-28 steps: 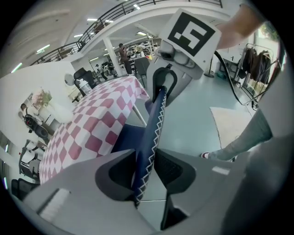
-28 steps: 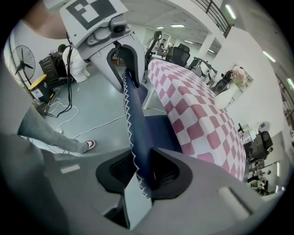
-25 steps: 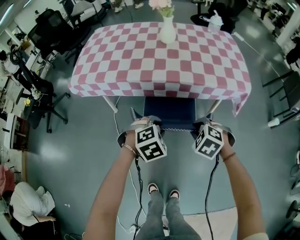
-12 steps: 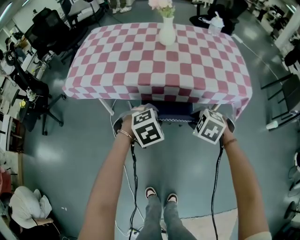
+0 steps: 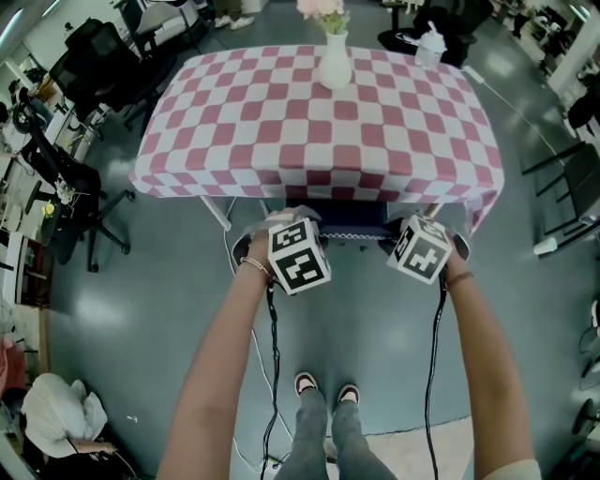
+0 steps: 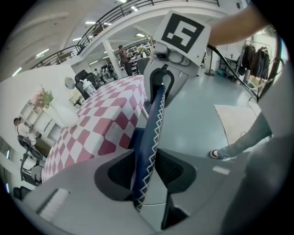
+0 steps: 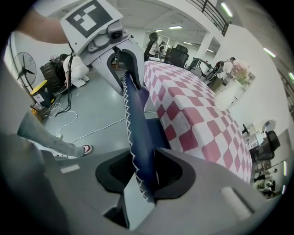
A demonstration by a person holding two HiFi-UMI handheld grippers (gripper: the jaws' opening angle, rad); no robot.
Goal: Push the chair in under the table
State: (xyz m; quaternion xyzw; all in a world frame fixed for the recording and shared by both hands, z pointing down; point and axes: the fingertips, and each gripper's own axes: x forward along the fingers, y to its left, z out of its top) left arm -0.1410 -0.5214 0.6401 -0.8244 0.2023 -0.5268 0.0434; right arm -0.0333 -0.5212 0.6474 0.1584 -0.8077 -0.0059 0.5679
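Chair (image 5: 349, 228) mostly hidden: seat & legs sit under the checked cloth overhang. In head view only the top edge of its navy back shows, at near edge of bench (image 5: 319, 122), mid-frame. Back edge has white zigzag stitching, clear in both tool views.

Left tool (image 6: 146, 170) clenched on the back's top edge, pads either side of the fabric. Right tool (image 7: 144, 173) clamped likewise, further along same edge. In head view both sets of jaws are hidden under the marker cubes (image 5: 298, 267); hands partly hidden too.

Only print seen: black/white square markers on cubes, patterns rather than letters.

Bench top: white vase (image 5: 335, 62) w/ pink flowers (image 5: 323, 9), blooms cut off at top of frame. White bench leg (image 5: 218, 211) pokes out below cloth, left of chair.

Around:
- black office chairs (image 5: 98, 56) upper left
- person crouched (image 5: 56, 408) lower left
- cables (image 5: 270, 356) trailing from tools down the frame
- holder's shoes (image 5: 323, 382) bottom centre
- floor fan (image 7: 25, 69) at left of right tool view
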